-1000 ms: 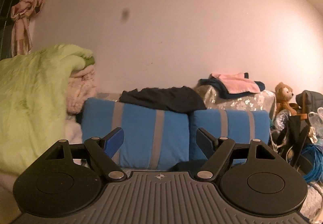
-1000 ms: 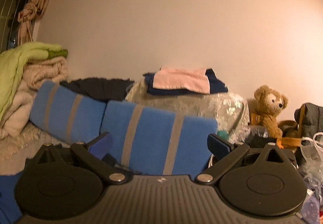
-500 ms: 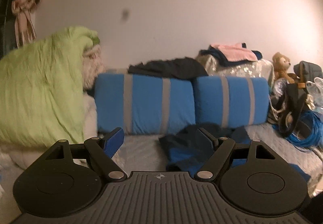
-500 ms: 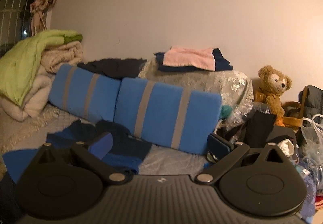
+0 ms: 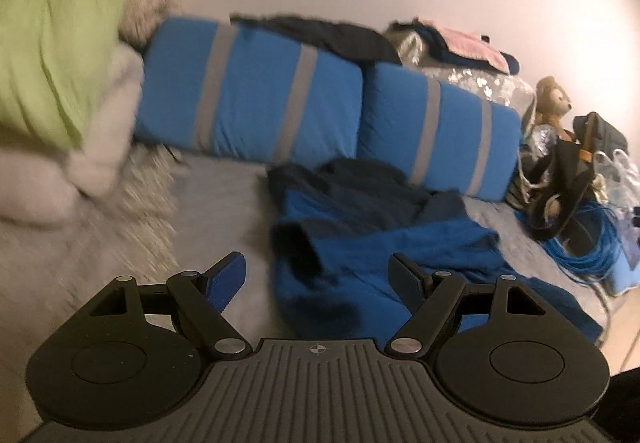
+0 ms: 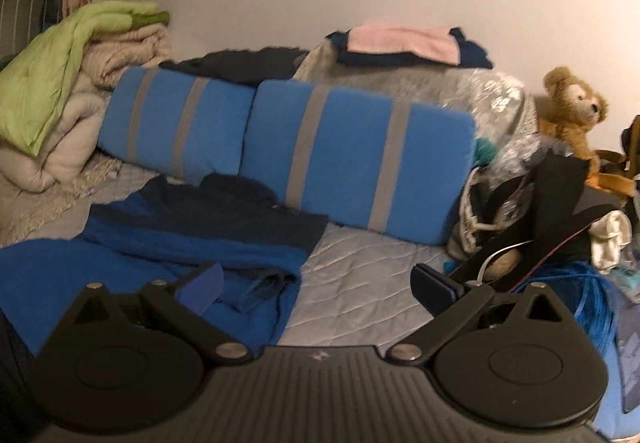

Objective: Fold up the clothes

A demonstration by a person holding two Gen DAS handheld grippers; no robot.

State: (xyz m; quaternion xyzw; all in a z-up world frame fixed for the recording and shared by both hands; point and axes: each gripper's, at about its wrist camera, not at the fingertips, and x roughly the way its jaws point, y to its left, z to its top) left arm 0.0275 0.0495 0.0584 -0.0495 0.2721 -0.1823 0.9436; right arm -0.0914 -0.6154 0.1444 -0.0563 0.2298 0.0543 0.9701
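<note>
My left gripper (image 5: pixel 318 277) has its jaws spread wide with nothing clamped between them. Its blue-padded left finger (image 5: pixel 226 279) sits at about eight o'clock of the left wrist view and the darker right finger (image 5: pixel 406 279) at about four o'clock. It pitches downward. My right gripper (image 6: pixel 316 285) is likewise parted wide and grips nothing, one finger (image 6: pixel 202 285) at eight o'clock, the other (image 6: pixel 434 289) at four o'clock, also tilted down.

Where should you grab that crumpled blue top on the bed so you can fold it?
Probably the blue top is best pinched at its near loose edge, coming from the front, low over the quilted bed. That edge lies flat and free; the dark collar end is bunched against the striped pillows.
</note>
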